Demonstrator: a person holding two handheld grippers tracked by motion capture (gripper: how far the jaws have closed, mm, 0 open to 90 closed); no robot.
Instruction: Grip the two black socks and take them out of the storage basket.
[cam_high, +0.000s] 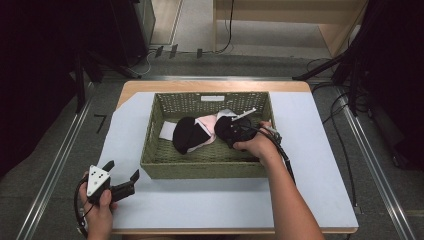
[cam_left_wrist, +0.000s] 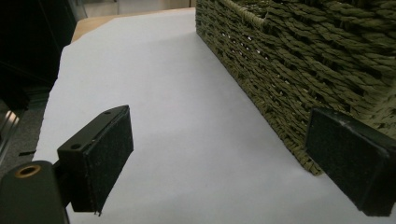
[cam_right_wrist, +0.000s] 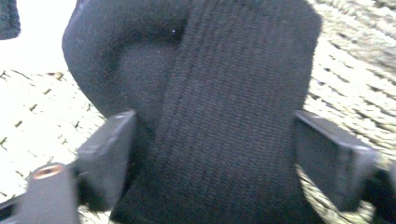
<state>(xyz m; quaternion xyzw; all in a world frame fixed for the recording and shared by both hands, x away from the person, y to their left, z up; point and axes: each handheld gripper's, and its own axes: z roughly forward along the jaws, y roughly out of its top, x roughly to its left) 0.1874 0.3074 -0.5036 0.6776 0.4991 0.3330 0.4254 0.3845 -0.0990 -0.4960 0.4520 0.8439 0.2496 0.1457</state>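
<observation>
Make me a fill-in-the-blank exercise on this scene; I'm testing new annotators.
1. The socks lie inside a woven ____.
2. The left hand-held gripper hangs over the white sheet with its jaws ____.
3. The right hand-held gripper straddles a sock coloured ____.

Missing words: basket; open; black

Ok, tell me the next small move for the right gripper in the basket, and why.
Probably close the jaws. The right gripper sits inside the woven basket with its jaws open on either side of the black sock, which bulges between them but is not yet pinched. The left gripper rests open outside the basket.
</observation>
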